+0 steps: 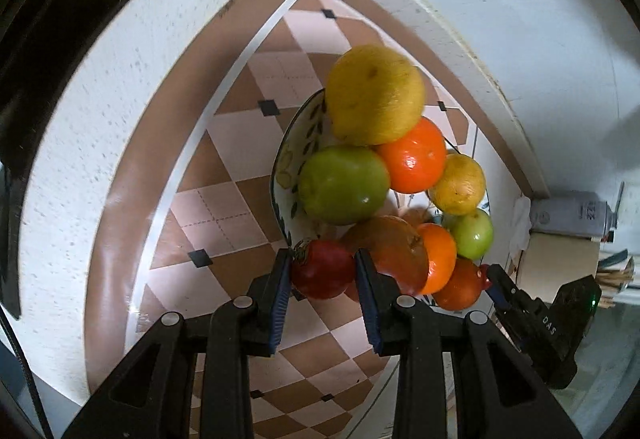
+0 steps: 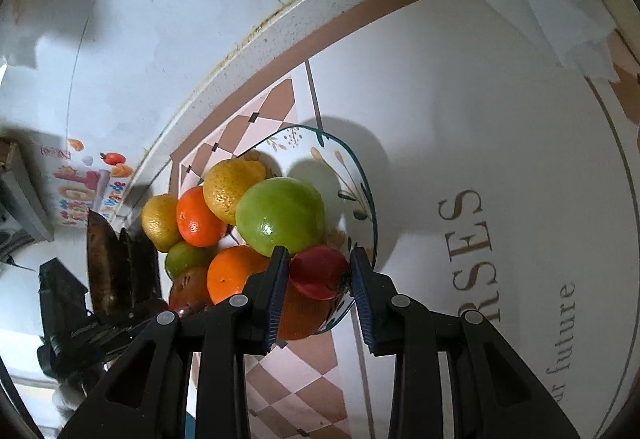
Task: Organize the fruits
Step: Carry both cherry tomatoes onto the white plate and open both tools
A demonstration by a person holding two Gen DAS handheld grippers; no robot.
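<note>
Left fingers [image 1: 280,279]: drawn to their narrowest on the left gripper [image 1: 323,257]; a red fruit [image 1: 322,271] shows in the slim gap at the tips; whether the pads touch it cannot be told
Right fingers [image 2: 276,279]: equally narrow on the right gripper [image 2: 318,255]; a red fruit shows between these tips too, contact unclear
Bowl [image 1: 280,167]: patterned, blue-rimmed, standing on the checked tablecloth [image 1: 224,175] near the wall
Fruits: heaped in the bowl; a large yellow fruit [image 1: 376,95] at the far side, a green apple [image 1: 344,185] and an orange [image 1: 414,159] touching just below it
Tissue [image 2: 552,19]: white, crumpled, well apart from the bowl
Carton [image 2: 80,183]: printed with fruit, standing against the wall
</note>
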